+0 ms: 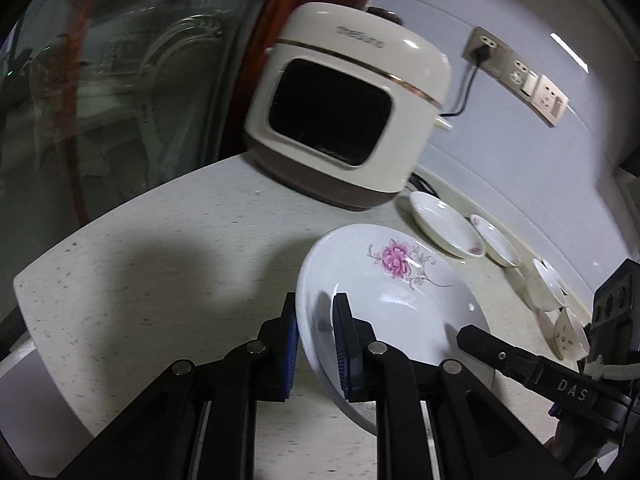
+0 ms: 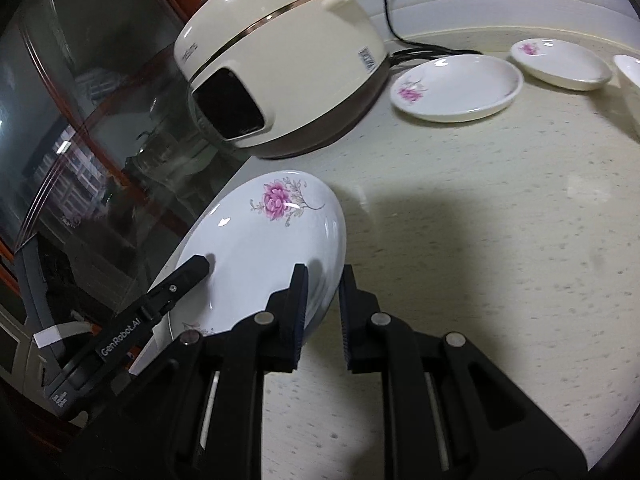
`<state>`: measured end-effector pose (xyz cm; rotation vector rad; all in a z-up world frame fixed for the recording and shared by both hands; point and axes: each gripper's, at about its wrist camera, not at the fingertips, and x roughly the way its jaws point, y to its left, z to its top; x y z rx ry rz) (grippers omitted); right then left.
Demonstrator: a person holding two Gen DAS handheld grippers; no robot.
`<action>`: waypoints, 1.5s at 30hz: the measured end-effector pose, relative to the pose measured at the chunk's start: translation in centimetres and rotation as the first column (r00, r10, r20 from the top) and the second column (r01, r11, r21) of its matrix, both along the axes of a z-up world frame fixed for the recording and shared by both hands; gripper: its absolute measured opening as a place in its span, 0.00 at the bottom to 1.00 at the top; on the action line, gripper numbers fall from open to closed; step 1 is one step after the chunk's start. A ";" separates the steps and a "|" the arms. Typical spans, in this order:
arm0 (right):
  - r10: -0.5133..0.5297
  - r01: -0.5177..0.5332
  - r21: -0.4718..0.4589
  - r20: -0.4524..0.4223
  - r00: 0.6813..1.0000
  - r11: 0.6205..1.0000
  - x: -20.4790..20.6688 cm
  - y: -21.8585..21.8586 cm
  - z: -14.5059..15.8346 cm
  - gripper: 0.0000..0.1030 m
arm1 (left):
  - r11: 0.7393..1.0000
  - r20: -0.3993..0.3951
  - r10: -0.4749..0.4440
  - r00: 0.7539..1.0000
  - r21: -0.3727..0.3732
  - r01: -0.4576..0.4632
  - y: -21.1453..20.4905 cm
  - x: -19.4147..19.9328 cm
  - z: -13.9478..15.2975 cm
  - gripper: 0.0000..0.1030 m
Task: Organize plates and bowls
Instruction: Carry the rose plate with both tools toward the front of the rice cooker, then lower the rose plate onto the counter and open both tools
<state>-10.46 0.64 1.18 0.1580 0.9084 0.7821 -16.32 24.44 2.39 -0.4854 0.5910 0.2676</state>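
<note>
We see a large white plate [image 1: 384,300] with a pink flower printed on its rim, held tilted above the speckled bench [image 1: 160,248], its flowered edge pointing toward the rice cooker. Our left tool [image 1: 316,340] pinches the plate's near rim, one blue-padded finger under the rim and the other on the upper face. Our right tool [image 2: 324,312] pinches the rim on the opposite side in the same way, one finger on the plate's face and the other behind the edge, so the plate hangs between both. In the right wrist view the plate [image 2: 264,256] reaches past the bench edge, over the dark glass cabinet door [image 2: 88,152] beyond. Just past the plate stands a cream rice cooker [image 1: 344,108] with a dark front window and a brown base, its black cord [image 1: 468,88] plugged into a wall socket [image 1: 486,48]. To the cooker's side a smaller flowered plate [image 2: 456,88] lies flat on the bench, and another small plate [image 2: 560,64] lies just beside it. Farther along, in the left wrist view, two small bowls [image 1: 548,284] stand near the wall.
</note>
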 end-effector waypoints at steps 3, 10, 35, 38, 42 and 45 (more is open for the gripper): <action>0.008 -0.008 -0.025 0.014 1.000 1.000 -0.1 1.0 -0.1 0.18 | 1.000 -0.004 0.010 1.000 -0.012 -0.010 0.7 0.1 -0.6 0.16; 0.020 -0.019 -0.057 0.008 1.000 0.998 0.2 1.6 -0.6 0.19 | 0.999 -0.019 0.021 1.000 -0.033 -0.022 1.4 0.6 -1.5 0.16; 0.065 -0.065 -0.134 -0.006 0.998 0.989 0.3 4.5 -1.4 0.22 | 0.994 -0.048 0.071 0.996 -0.076 -0.075 3.6 1.5 -2.3 0.21; 0.065 -0.066 -0.128 -0.011 0.998 0.990 0.3 4.4 -1.4 0.22 | 0.995 -0.052 0.079 0.996 -0.053 -0.082 3.3 1.6 -2.1 0.33; 0.045 -0.044 -0.073 0.010 0.999 0.996 0.2 3.5 -1.0 0.52 | 0.992 -0.028 0.120 0.992 -0.037 -0.121 3.3 1.0 -1.6 0.71; 0.031 -0.030 -0.030 0.022 0.999 0.999 0.1 2.8 -0.6 0.57 | 0.991 -0.031 0.132 0.991 -0.031 -0.133 3.2 1.0 -1.6 0.74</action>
